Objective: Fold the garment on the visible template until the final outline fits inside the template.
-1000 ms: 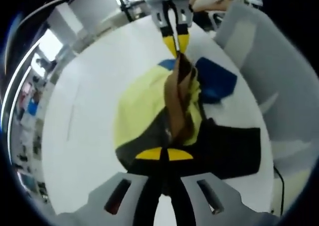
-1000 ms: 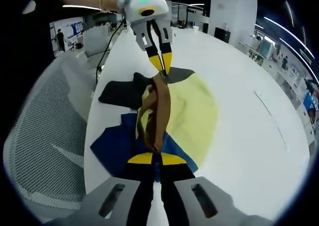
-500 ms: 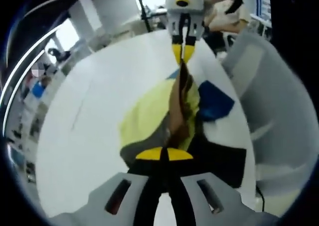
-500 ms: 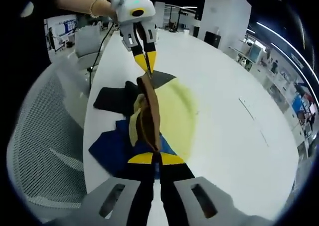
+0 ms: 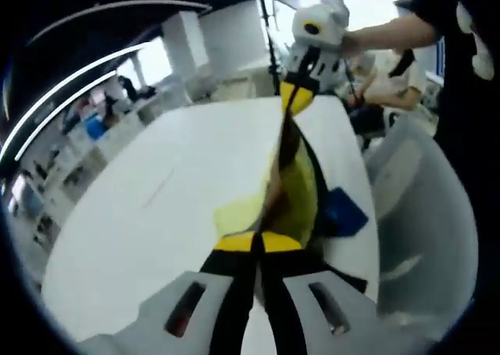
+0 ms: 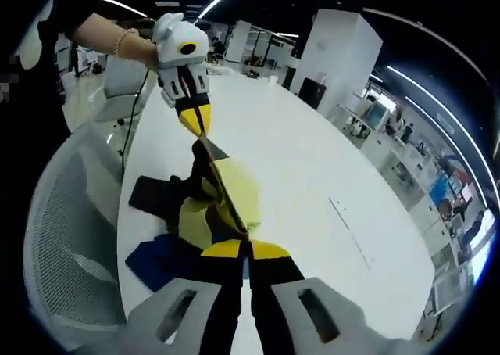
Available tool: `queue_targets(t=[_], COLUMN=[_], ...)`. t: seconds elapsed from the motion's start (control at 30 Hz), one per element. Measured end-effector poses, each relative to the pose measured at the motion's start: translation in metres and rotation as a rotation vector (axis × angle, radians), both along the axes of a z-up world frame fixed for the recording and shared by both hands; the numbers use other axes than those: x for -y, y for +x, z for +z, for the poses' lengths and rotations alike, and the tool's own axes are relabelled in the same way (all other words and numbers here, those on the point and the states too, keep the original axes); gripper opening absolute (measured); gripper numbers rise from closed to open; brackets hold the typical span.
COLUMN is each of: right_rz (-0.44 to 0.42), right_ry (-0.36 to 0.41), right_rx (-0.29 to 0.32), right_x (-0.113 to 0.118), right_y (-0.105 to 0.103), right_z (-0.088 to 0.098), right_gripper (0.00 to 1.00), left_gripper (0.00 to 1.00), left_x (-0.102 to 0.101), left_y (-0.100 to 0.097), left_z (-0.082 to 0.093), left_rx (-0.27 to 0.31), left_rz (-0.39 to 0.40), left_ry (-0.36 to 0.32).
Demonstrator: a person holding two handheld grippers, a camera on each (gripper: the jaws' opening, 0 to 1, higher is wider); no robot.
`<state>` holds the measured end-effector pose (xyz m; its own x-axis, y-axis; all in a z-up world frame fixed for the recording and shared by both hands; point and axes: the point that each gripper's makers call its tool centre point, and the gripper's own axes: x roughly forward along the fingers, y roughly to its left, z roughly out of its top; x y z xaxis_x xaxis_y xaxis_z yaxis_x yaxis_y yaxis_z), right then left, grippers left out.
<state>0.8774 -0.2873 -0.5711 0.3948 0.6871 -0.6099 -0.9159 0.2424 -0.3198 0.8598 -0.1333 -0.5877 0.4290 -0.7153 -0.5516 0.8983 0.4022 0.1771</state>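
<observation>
Both grippers are clamped on the garment (image 5: 293, 184), stretched taut between them & lifted off the white table (image 5: 180, 214). Left gripper view: left gripper (image 5: 258, 244) at bottom, yellow tips pinched together on the near end of the cloth; right gripper (image 5: 295, 98) at the far end, tips closed on the other end, held by a hand (image 5: 353, 42). The garment reads as a narrow brown/dark band w/ yellow fabric hanging below it; a blue piece (image 5: 344, 213) lies on the table to the right, near the table edge. Right gripper view: right gripper (image 6: 246, 250) at bottom, jaws pressed together on the cloth; left gripper (image 6: 195, 120) far, tips also nipped on it. Garment (image 6: 215, 184) runs as a thin ridge between the two; pale yellow round template (image 6: 246, 195) on the table (image 6: 312, 183) right under it, dark fabric (image 6: 156, 195) & blue piece (image 6: 156, 255) to the left, near the table edge. White mesh chair (image 6: 70, 222) just left of the table.
</observation>
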Motion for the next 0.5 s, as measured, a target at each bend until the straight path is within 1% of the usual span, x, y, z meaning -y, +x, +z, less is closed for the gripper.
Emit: queue_targets(t=[0.07,0.13,0.17,0.27,0.3,0.33,0.37,0.4,0.43,0.47,0.5], right_rz=[-0.007,-0.004,-0.004,-0.021,-0.026,-0.028,-0.036,-0.043,-0.046,-0.051,-0.053], right_ry=[0.008,0.009,0.009,0.022,0.033,0.036,0.044,0.057,0.065,0.079,0.086], right_rx=[0.031,0.049,0.074,0.108,0.127,0.133,0.15,0.166,0.178,0.193,0.203], right_x=[-0.003,-0.006,-0.008,-0.011,-0.012,-0.013,-0.013,-0.015,-0.015,-0.017,-0.017], right_y=[0.004,0.006,0.008,0.012,0.013,0.013,0.015,0.015,0.015,0.015,0.015], right_z=[0.016,0.028,0.038,0.06,0.071,0.075,0.085,0.096,0.103,0.114,0.121], right_gripper=[0.03,0.03,0.03,0.02,0.02,0.02,0.02,0.02,0.02,0.02,0.02], left_gripper=[0.0,0.0,0.0,0.0,0.0,0.0,0.0,0.0,0.0,0.0,0.0], left_x=[-0.002,-0.003,-0.004,-0.007,-0.007,-0.009,-0.01,-0.011,-0.014,-0.015,-0.016], left_y=[-0.001,0.0,0.0,0.004,0.005,0.006,0.007,0.007,0.009,0.009,0.01], left_z=[0.014,0.025,0.035,0.059,0.066,0.074,0.085,0.092,0.103,0.11,0.12], left_rx=[0.02,0.025,0.027,0.055,0.059,0.065,0.074,0.077,0.088,0.1,0.113], left_rz=[0.025,0.059,0.082,0.137,0.153,0.17,0.191,0.207,0.232,0.238,0.249], left_ry=[-0.019,-0.04,-0.064,-0.118,-0.137,-0.154,-0.185,-0.207,-0.232,-0.244,-0.261])
